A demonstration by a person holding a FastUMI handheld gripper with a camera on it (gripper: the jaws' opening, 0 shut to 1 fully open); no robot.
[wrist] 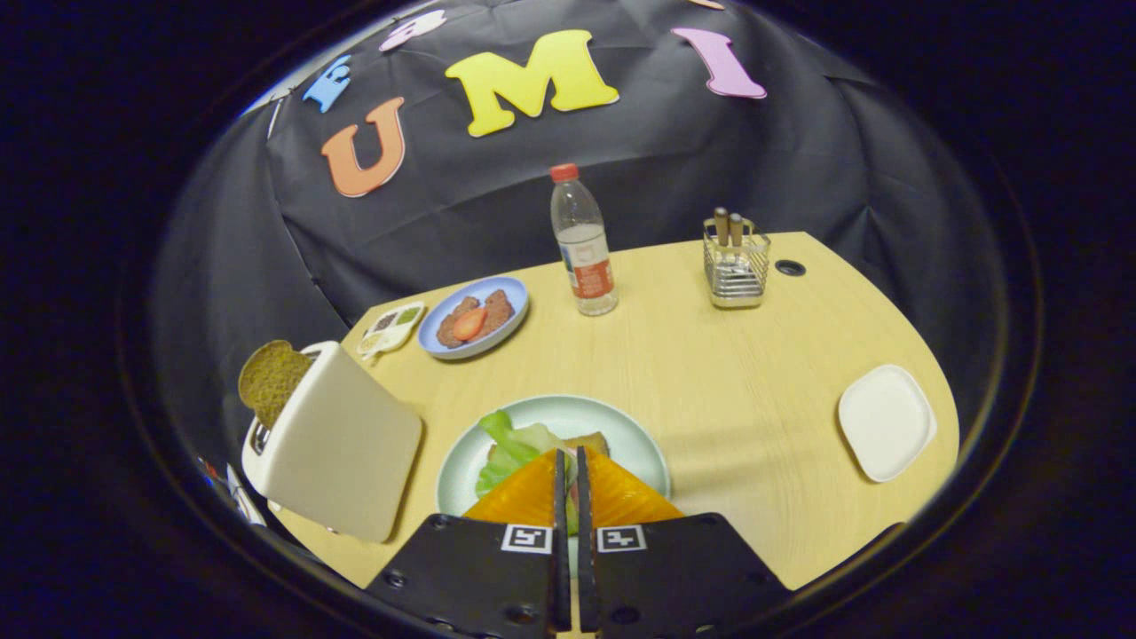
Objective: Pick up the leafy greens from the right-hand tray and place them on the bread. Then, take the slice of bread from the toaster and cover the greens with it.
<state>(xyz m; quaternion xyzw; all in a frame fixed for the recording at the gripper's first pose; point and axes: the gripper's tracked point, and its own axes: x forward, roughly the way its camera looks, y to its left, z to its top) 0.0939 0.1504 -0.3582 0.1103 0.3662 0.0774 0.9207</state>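
Leafy greens (506, 444) lie on a pale green plate (632, 435), spreading left from my fingertips over a brown bread slice (593, 441) whose corner shows just beyond them. My gripper (569, 454) hangs right over the plate, its fingers almost together and pinching a thin edge of the greens in the gap. To the left stands a cream toaster (346, 444) with a dark bread slice (271, 377) sticking up out of its slot. The white square tray (886, 422) to the right holds nothing.
At the back of the wooden table (710, 373) stand a water bottle (581, 244), a wire cutlery holder (735, 266) and a blue plate (517, 297) with food. A small condiment dish (390, 327) sits behind the toaster.
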